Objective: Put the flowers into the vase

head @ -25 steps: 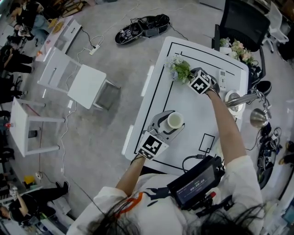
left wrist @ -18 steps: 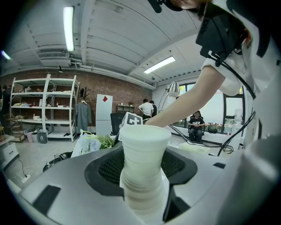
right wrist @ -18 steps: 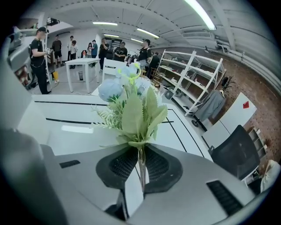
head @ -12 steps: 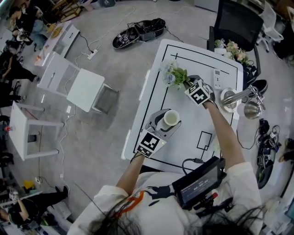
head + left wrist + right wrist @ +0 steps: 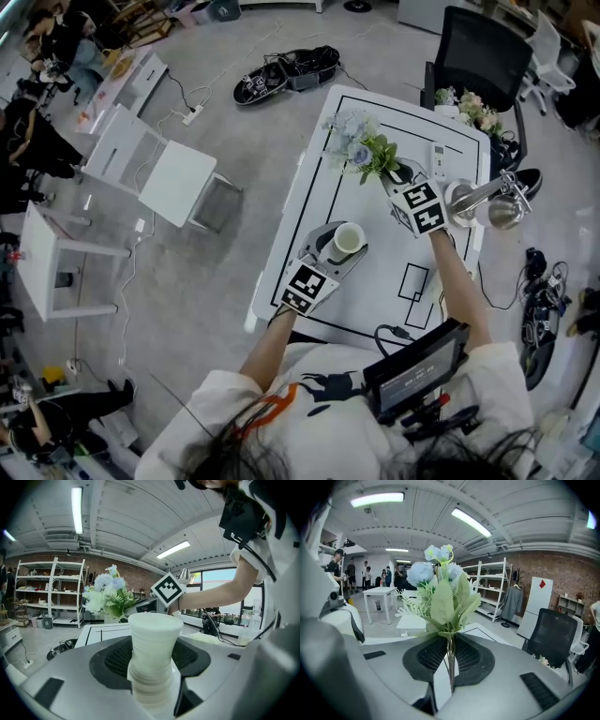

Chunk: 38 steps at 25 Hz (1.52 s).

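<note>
My right tool (image 5: 398, 174) clamps the flowers (image 5: 361, 150) by the stem, blooms pointing far-left; the vase (image 5: 350, 240) stands upright in my left tool's (image 5: 341, 247) clamp, nearer and left of them.

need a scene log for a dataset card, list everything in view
table: one, white with black lines, centre
vase: one, cream, gripped over the table's near half
flowers: one bunch, pale blue with green leaves, above the table's far end
office chair: one, black, beyond the table
second flower bunch: one, pink and cream, by that chair
lamp: one, silver, table's right edge
white furniture: several pieces, floor at left
black gear: one heap, floor beyond the table
screen: one, black, on the person's chest
left gripper: one, grey, shut on the vase
right gripper: one, grey, shut on the flowers' stems
</note>
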Tool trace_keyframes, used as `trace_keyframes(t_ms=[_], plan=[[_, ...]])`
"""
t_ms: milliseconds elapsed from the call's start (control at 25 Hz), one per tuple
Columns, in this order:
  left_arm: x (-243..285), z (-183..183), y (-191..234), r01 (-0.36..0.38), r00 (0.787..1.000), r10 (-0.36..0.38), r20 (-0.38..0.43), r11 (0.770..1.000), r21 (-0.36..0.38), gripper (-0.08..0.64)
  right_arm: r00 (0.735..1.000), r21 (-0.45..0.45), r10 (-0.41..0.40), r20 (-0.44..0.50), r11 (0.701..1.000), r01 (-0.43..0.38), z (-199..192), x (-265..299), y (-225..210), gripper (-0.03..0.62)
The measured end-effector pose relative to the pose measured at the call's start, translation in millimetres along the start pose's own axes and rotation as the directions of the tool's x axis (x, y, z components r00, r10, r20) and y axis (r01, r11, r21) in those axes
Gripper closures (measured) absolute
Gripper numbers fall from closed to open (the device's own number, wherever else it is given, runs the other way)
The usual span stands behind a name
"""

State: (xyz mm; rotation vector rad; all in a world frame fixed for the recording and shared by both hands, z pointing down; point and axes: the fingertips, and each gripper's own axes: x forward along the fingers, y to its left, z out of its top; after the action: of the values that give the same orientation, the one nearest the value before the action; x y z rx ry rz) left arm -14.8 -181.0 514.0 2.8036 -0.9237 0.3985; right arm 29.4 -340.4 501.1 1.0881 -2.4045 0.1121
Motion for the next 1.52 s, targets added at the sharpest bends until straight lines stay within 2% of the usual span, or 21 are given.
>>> trace_keyframes(t_ms=[280, 560, 880, 1040, 1320, 1520], plan=[[3.2, -1.7, -3.3, -0.031, 1.0, 0.031, -0.003, 0.999, -0.007, 0.31, 0.979, 0.087, -0.007, 0.204, 0.996, -0.011, 54.7, -64.9, 14.2, 0.545], [4.2, -3.1, -4.2, -0.061, 0.998, 0.062, 0.006, 0.998, -0.023, 0.308, 0.943, 0.137, 0.033, 0.33, 0.987, -0.083, 81.1, -113.5, 39.9, 0.544], [3.1, -0.2, -6.8, -0.099, 0.995, 0.1, 0.017, 0.994, -0.046, 0.308, 0.876, 0.209, 0.069, 0.477, 0.959, -0.19, 112.4, -155.4, 53.1, 0.545], [4.5, -1.2, -12.3, -0.104, 0.994, 0.105, 0.017, 0.993, -0.048, 0.307, 0.83, 0.186, 0.113, 0.546, 0.95, -0.251, 121.5, -166.6, 68.0, 0.545], [7.7, -2.0, -18.4, -0.105, 0.994, 0.106, 0.016, 0.993, -0.049, 0.307, 0.782, 0.162, 0.165, 0.601, 0.933, -0.322, 136.7, -176.1, 89.1, 0.544], [7.4, -0.8, -16.2, -0.106, 0.994, 0.107, 0.018, 0.993, -0.053, 0.307, 0.747, 0.175, 0.19, 0.637, 0.908, -0.38, 147.2, -181.2, 102.2, 0.543]])
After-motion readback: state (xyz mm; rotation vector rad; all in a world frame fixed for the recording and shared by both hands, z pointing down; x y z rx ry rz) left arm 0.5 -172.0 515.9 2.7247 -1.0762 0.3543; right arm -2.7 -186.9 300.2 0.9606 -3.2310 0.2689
